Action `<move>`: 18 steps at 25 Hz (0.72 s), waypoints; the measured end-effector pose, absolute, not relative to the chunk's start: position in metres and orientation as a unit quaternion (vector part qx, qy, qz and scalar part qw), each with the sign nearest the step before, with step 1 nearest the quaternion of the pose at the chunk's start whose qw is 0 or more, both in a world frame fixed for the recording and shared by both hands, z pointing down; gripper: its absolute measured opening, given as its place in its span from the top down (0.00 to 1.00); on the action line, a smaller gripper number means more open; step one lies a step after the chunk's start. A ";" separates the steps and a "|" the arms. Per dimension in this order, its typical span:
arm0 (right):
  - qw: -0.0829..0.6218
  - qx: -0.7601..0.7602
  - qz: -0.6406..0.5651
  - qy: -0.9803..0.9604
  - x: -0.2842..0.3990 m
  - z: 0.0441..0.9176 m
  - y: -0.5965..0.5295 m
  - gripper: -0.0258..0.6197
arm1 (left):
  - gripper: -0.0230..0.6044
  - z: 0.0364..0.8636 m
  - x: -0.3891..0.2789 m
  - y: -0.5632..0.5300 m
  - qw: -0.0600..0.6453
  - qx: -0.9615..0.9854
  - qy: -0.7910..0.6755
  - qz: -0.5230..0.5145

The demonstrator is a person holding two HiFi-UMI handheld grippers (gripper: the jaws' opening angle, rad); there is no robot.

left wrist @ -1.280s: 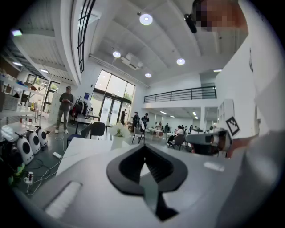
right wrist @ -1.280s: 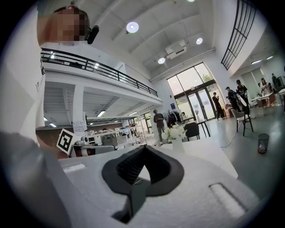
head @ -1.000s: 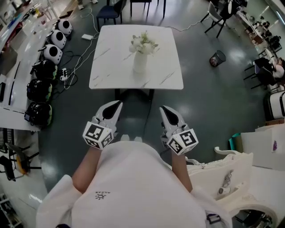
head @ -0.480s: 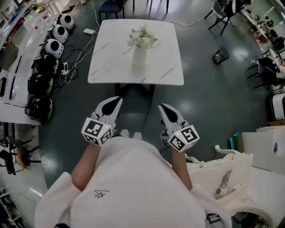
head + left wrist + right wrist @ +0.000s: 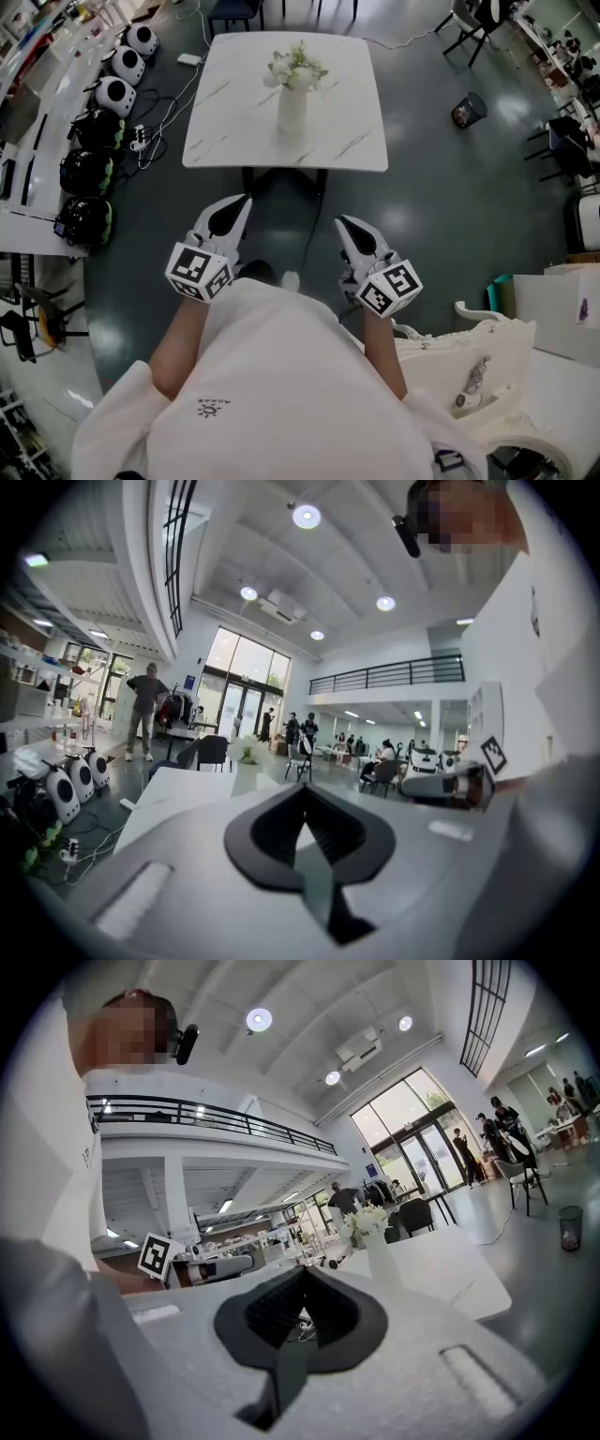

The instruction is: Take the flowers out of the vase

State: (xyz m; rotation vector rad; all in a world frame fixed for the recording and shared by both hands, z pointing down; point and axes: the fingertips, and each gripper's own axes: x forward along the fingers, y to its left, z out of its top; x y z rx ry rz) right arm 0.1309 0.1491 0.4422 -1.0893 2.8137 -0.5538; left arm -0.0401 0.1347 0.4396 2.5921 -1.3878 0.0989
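Note:
A white vase [image 5: 292, 108] with white flowers [image 5: 295, 67] stands upright on a white marble table [image 5: 361, 150] at the top of the head view. Both grippers are held in front of the person's body, short of the table's near edge and well away from the vase. The left gripper [image 5: 246, 199] is shut with nothing in it, and so is the right gripper [image 5: 342, 222]. In the right gripper view the vase [image 5: 382, 1258] and flowers [image 5: 366, 1221] rise beyond the closed right gripper [image 5: 302, 1271]. The left gripper view shows the flowers [image 5: 248, 752] small and far past the closed left gripper [image 5: 305, 789].
Several black-and-white helmets [image 5: 112, 94] and cables lie on the floor left of the table. A small bin [image 5: 469, 110] stands to the right. An ornate white piece of furniture [image 5: 469, 366] is close at the person's right. Chairs stand behind the table, and people stand far off.
The table and vase sit a little higher in the head view. A dark shoe now shows between the grippers. Both grippers stay shut in front of the body.

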 end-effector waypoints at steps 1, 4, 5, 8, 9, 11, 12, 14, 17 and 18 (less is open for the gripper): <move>0.038 -0.354 -0.182 0.917 0.131 0.442 0.149 0.96 | 0.98 0.438 -0.040 0.134 0.097 0.877 -0.470 0.034; 0.036 -0.352 -0.182 0.917 0.129 0.441 0.146 0.96 | 0.98 0.436 -0.041 0.131 0.093 0.876 -0.472 0.034; 0.036 -0.351 -0.183 0.918 0.128 0.441 0.144 0.96 | 0.98 0.436 -0.042 0.129 0.093 0.875 -0.473 0.033; 0.030 -0.347 -0.182 0.919 0.123 0.442 0.136 0.96 | 0.98 0.437 -0.046 0.122 0.093 0.874 -0.476 0.031; 0.028 -0.346 -0.180 0.920 0.120 0.442 0.133 0.96 | 0.98 0.439 -0.048 0.119 0.093 0.874 -0.476 0.032; 0.025 -0.346 -0.178 0.921 0.116 0.442 0.125 0.96 | 0.98 0.443 -0.053 0.111 0.096 0.874 -0.476 0.032; 0.025 -0.348 -0.177 0.920 0.114 0.442 0.120 0.96 | 0.98 0.445 -0.056 0.106 0.098 0.873 -0.476 0.032; 0.027 -0.355 -0.177 0.917 0.112 0.442 0.107 0.96 | 0.98 0.447 -0.061 0.091 0.101 0.874 -0.475 0.032; 0.028 -0.364 -0.181 0.913 0.109 0.444 0.086 0.96 | 0.98 0.446 -0.067 0.066 0.097 0.878 -0.468 0.030; 0.028 -0.365 -0.181 0.913 0.108 0.445 0.079 0.96 | 0.98 0.446 -0.068 0.057 0.095 0.880 -0.465 0.028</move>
